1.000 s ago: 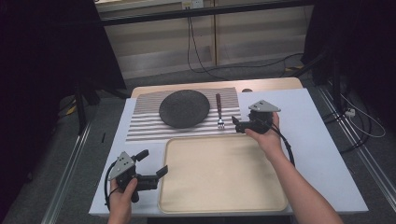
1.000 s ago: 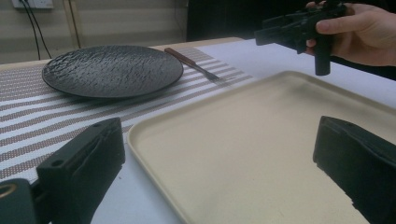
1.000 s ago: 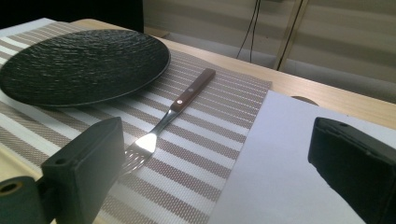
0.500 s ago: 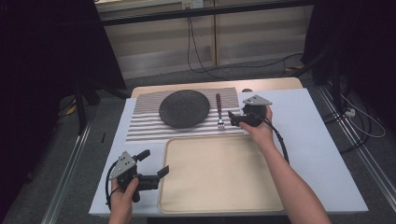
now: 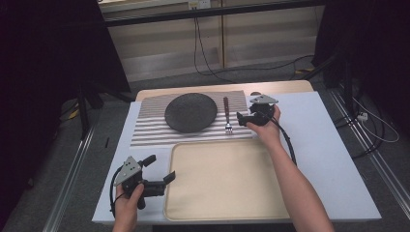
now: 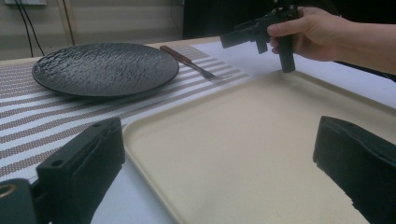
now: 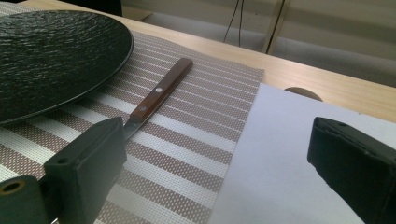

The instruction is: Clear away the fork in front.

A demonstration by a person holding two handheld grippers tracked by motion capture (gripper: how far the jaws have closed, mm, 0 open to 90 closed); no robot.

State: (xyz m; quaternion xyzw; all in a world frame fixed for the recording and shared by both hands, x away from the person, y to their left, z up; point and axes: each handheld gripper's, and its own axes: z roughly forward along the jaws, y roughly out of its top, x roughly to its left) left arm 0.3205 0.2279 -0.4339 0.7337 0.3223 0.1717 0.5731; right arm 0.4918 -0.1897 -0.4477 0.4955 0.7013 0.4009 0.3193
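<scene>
Fork point(image 5: 226, 116) with a brown wooden handle lies on the striped placemat point(image 5: 154, 128), just to the right of the dark round plate point(image 5: 191, 112), which serves as the landmark for this layout. Its tines point toward the person and its handle points away; in the right gripper view the handle point(image 7: 159, 91) shows two rivets and runs alongside the plate's rim point(image 7: 116, 58) without touching it.

Right gripper point(image 5: 243, 118) hovers beside the fork on the side away from the plate, its fingers point(image 7: 86, 161) spread wide apart and holding nothing; one finger stands over the placemat at the fork's neck, the other over the white sheet point(image 7: 275, 154) that covers the desk to the right of the placemat. Whether either finger touches the fork cannot be told.

Left gripper point(image 5: 160, 169) is held well apart from the plate, toward the person and to the left, at the left edge of the cream tray point(image 5: 227, 188). Its fingers point(image 6: 84, 163) are likewise wide apart and empty, one over the white sheet and placemat, the other over the tray point(image 6: 243, 140). The tray lies on the person's side of the plate, just beyond the placemat's near edge.
</scene>
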